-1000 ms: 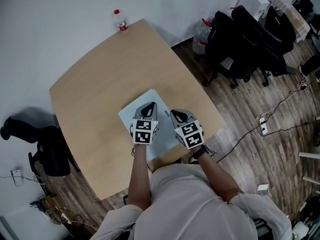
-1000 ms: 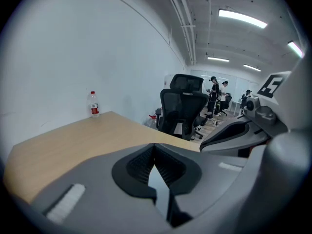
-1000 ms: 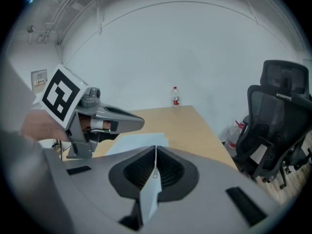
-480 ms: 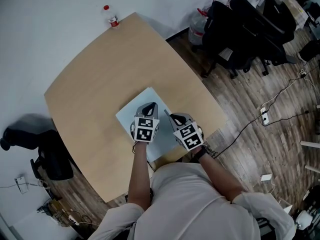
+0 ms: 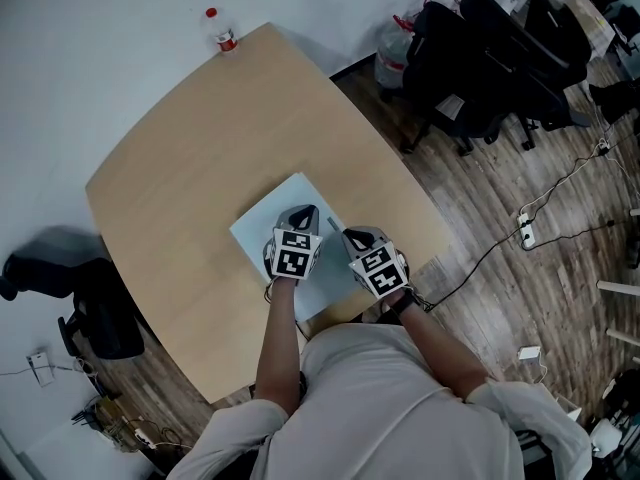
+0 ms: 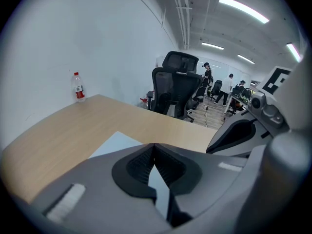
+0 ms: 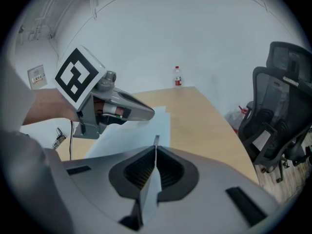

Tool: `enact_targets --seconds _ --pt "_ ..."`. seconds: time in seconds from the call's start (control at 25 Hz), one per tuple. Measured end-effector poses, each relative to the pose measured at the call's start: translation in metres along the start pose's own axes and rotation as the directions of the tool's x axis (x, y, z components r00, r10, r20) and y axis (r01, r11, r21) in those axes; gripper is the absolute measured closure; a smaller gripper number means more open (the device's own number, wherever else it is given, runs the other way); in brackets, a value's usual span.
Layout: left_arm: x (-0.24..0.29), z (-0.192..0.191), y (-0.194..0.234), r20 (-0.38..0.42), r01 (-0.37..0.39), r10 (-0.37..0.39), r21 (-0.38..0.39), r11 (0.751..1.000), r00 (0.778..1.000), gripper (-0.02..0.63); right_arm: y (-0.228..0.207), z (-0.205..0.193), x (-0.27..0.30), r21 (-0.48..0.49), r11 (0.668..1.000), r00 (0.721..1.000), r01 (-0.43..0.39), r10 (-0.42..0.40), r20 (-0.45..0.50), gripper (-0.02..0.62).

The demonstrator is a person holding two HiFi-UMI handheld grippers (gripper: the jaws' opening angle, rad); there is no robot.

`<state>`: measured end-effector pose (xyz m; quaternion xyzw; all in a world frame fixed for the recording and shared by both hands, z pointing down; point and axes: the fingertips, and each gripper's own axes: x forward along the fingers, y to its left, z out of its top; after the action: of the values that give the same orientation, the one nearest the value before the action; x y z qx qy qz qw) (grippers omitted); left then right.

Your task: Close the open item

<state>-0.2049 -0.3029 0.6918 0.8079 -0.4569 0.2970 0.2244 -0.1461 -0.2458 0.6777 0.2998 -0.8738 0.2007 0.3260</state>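
A thin pale blue folder (image 5: 268, 232) lies flat on the wooden table (image 5: 200, 138), near its front edge. My right gripper (image 5: 350, 234) is shut on the folder's right-hand sheet; that sheet's edge (image 7: 155, 141) stands upright between the pads and pokes out past the tips. My left gripper (image 5: 303, 213) hangs low over the middle of the folder, jaws closed together, with a pale strip of sheet (image 6: 158, 179) pinched between its pads. In the right gripper view the left gripper (image 7: 127, 109) sits just above the flat sheets (image 7: 146, 130). The two grippers are side by side, close together.
A water bottle (image 5: 217, 30) with a red label stands at the table's far corner against the white wall. Black office chairs (image 5: 480, 58) crowd the floor to the right, another (image 5: 90, 298) stands at the left. Cables and a power strip (image 5: 527, 230) lie on the wood floor.
Both grippers have stayed shut on the folder and drifted slightly toward the person; the head camera has shifted, so the table sits a little higher and further left in view.
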Motion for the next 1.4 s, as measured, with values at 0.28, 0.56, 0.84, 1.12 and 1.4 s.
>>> enact_targets --seconds 0.28,0.56,0.84,1.12,1.4 --pt "0.004 -0.012 -0.005 -0.044 0.021 -0.021 0.005 1.000 0.999 0.597 0.003 -0.006 0.007 0.015 1.000 1.000 -0.010 0.010 -0.010 0.581" --pt "0.011 -0.019 -0.009 -0.057 0.029 -0.029 0.008 1.000 0.998 0.597 0.005 -0.011 0.010 0.014 1.000 1.000 -0.015 0.015 -0.022 0.581" --pt "0.013 -0.025 -0.010 -0.075 0.031 -0.031 0.006 0.999 0.997 0.597 0.005 -0.016 0.014 0.025 1.000 0.999 -0.016 0.017 -0.033 0.581" --pt "0.019 -0.031 -0.011 -0.088 0.034 -0.032 0.011 0.999 0.996 0.597 0.001 -0.023 0.018 0.049 0.999 0.999 -0.017 0.019 -0.044 0.581" --pt "0.024 -0.034 -0.010 -0.095 0.036 -0.036 0.005 0.999 0.995 0.597 0.002 -0.028 0.022 0.057 0.998 0.998 -0.024 0.028 -0.061 0.581"
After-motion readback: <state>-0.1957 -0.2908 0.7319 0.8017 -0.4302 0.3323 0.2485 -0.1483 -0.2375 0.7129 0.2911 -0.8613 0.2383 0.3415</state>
